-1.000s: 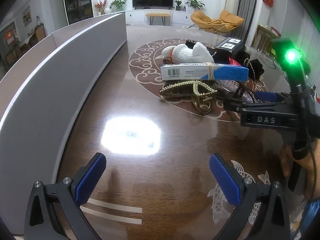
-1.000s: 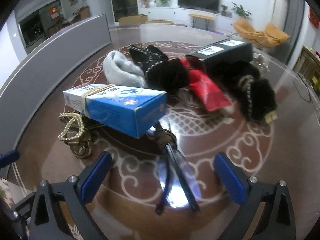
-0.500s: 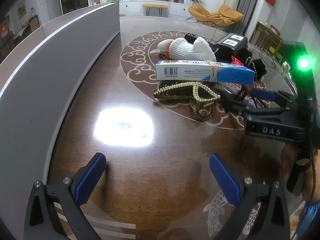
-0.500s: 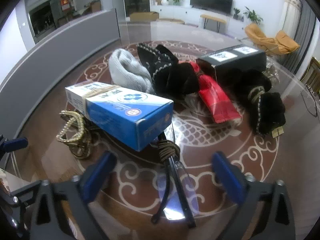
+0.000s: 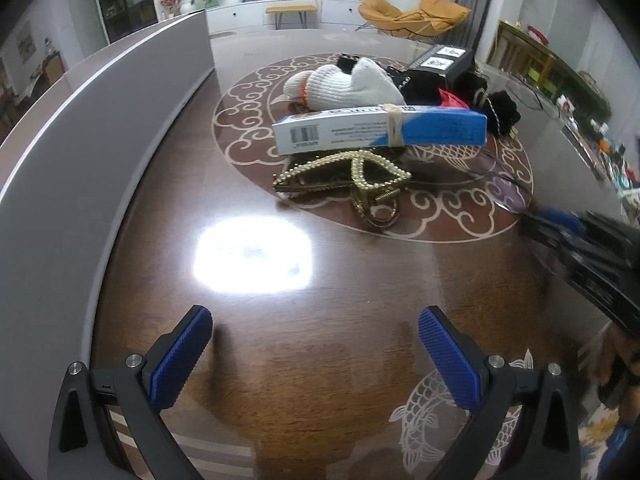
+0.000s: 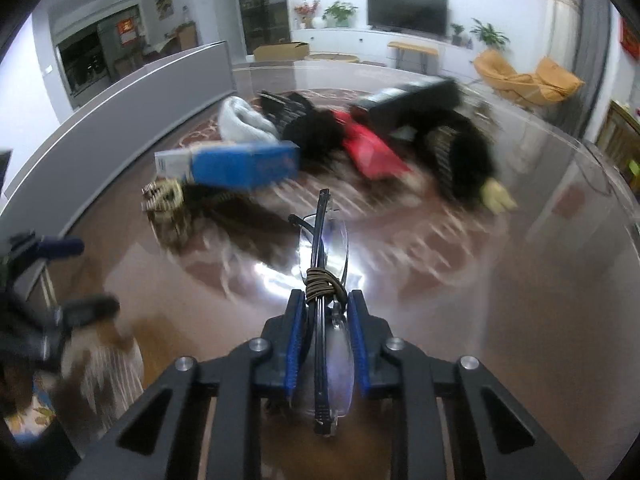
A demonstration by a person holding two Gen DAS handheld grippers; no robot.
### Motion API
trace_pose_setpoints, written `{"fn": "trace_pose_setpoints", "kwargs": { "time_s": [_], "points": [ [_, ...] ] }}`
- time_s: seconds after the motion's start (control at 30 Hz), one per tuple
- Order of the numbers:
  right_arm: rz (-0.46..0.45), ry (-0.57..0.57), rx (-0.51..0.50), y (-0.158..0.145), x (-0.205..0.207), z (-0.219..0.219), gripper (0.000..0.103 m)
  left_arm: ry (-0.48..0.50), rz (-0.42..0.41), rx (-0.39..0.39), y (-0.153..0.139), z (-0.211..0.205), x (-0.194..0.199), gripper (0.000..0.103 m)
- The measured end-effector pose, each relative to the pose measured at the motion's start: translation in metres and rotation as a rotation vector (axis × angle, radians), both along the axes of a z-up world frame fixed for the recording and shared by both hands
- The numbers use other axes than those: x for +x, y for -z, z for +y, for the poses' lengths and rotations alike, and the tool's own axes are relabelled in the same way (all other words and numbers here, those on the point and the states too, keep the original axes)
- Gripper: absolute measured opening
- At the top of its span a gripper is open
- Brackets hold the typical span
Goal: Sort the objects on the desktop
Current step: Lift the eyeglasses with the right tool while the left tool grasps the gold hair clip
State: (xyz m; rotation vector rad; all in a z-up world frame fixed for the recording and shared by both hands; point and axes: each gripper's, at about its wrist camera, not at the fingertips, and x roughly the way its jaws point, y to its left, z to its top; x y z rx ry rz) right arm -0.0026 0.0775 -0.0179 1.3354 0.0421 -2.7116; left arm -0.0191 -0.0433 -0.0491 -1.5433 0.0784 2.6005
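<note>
The right gripper (image 6: 326, 340) is closed on a pair of folded glasses (image 6: 326, 264), the blue pads pressed against either side of the folded frame and lenses. A brown cord (image 6: 323, 282) is wound round the glasses just ahead of the pads, which keeps the arms bundled against the lenses, so the grip lands on one compact bundle and not on loose parts. The glasses stick out forward along the fingers, with the far end pointing toward the pile. The blur across the right wrist view suggests the hand is in motion, and the glasses appear to be off the table (image 6: 520, 280), probably being carried to wherever they are to be sorted.

The left gripper (image 5: 316, 352) is wide open and holds nothing. It hovers low over a bare stretch of the table, beside the grey panel (image 5: 80, 168), likely waiting its turn.

The rest of the pile lies well ahead of it on the round pattern: a pearl hair clip (image 5: 352, 178) is nearest, with a blue-and-white box (image 5: 380, 130) resting partly on it. A white knit item (image 5: 348, 86) sits behind, then black fabric pieces (image 6: 460, 152), a red pouch (image 6: 372, 152) and a black box (image 5: 440, 62).
</note>
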Motion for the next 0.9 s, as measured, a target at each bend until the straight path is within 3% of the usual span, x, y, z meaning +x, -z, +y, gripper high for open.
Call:
{"fn": "trace_pose_setpoints", "kwargs": {
  "time_s": [0.17,0.33,0.47,0.6,0.7,0.8,0.9],
  "points": [
    [0.024,0.109,-0.010,0.001,0.046,0.041,0.023,0.051,0.007,-0.006,0.000,0.007,-0.007,0.103],
    [0.052,0.147,-0.032,0.000,0.058,0.052,0.023,0.097,0.026,-0.017,-0.005,0.006,-0.029,0.103],
    [0.055,0.147,-0.031,0.002,0.062,0.053,0.023,0.093,0.026,0.027,-0.011,-0.006,-0.055,0.103],
    [0.056,0.148,-0.014,0.001,0.063,0.051,0.023,0.106,0.010,0.127,-0.007,-0.008,-0.081,0.103],
    [0.056,0.146,0.013,0.001,0.064,0.048,0.023,0.091,0.011,0.122,0.003,0.000,-0.096,0.103],
    [0.057,0.147,0.021,0.001,0.065,0.048,0.023,0.156,0.008,0.163,0.003,0.014,-0.094,0.103],
    [0.059,0.152,0.024,0.001,0.066,0.048,0.023,0.342,-0.044,0.252,0.001,0.031,-0.076,0.103]
  ]
}}
